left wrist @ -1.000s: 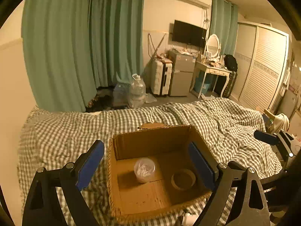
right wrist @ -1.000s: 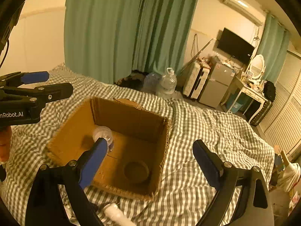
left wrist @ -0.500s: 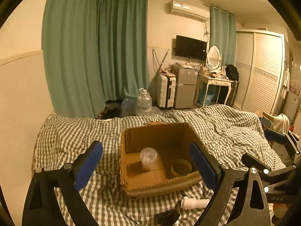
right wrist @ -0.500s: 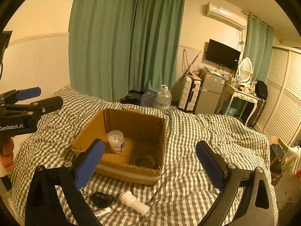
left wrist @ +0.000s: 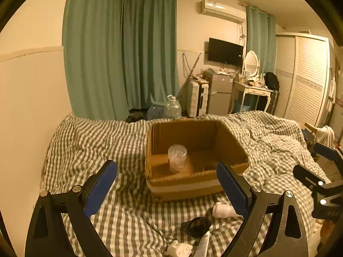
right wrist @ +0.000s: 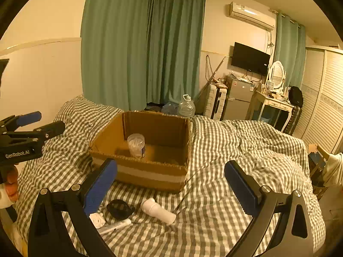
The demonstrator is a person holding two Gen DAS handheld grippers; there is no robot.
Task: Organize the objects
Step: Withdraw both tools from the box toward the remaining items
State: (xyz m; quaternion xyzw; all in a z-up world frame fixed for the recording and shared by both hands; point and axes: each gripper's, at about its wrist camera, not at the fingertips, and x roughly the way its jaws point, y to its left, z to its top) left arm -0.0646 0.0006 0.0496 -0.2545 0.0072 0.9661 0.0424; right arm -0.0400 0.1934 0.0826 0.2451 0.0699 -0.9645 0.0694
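Both grippers have pulled back and up from the cardboard box [right wrist: 141, 150], so the loose items on the checked bedspread [right wrist: 225, 150] now show in front of it: a white tube [right wrist: 158, 211], a black round piece [right wrist: 120, 208] and a small white plug [right wrist: 97, 220]. The clear jar [right wrist: 136, 142] stands inside the box (already sorted, apparently). The left gripper [left wrist: 167, 189] and right gripper [right wrist: 170, 184] hang spread wide, empty, probably ready for the next pick.

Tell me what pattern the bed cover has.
The bed cover has a green-grey and white check, clearest in the right wrist view.
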